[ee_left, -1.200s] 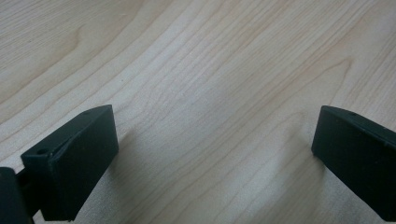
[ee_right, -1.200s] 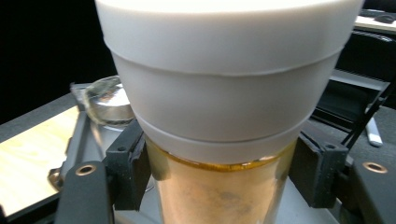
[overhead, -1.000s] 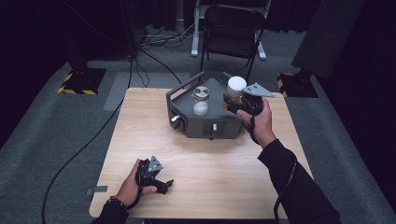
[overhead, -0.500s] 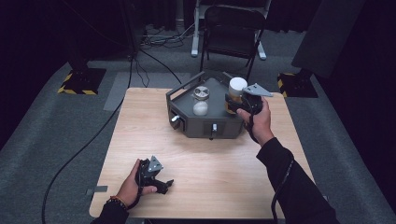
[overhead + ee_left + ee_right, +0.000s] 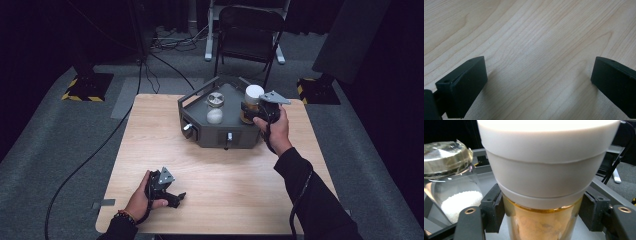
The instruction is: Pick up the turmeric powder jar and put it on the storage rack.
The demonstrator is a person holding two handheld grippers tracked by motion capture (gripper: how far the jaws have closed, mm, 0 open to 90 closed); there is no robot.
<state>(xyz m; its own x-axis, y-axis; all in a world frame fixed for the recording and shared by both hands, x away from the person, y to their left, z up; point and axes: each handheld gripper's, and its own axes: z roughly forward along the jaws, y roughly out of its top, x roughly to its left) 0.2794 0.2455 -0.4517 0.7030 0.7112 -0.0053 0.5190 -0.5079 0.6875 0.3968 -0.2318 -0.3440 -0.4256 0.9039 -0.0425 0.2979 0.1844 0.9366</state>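
- Between the two black jaws of the right gripper (image 5: pixel 541 220) a jar (image 5: pixel 544 225) is sitting, and the jaws are clenching its clear body from both sides, just under its lid.
- That jar is holding an amber-brown filling, and a wide white lid (image 5: pixel 546 160) is capping it; in the right gripper view the lid is flaring out above the jaws.
- Beside it, a second clear jar (image 5: pixel 451 187) is standing with a layer of white grains at its bottom and a shiny, glassy lid on top.
- Both jars are standing upright inside a dark grey angular tray (image 5: pixel 220 132), which is resting on the far half of the tabletop (image 5: pixel 220 175); the held jar is at the tray's right end.
- From the high view, the person's right hand (image 5: pixel 274 127) is wrapping around the right gripper (image 5: pixel 250 109), with the dark sleeve reaching in from the bottom right.
- Across the tabletop, near its front left edge and well apart from the tray, the left gripper (image 5: pixel 175 197) is lying low in the person's left hand (image 5: pixel 142 197).
- Its jaws are standing wide apart with nothing between them, and the left gripper view is showing pale wood grain in the gap.
- Beyond the tabletop, a folding chair (image 5: pixel 247 30) is standing on grey carpet, and a black cable (image 5: pixel 95 150) is trailing across the floor to the left.
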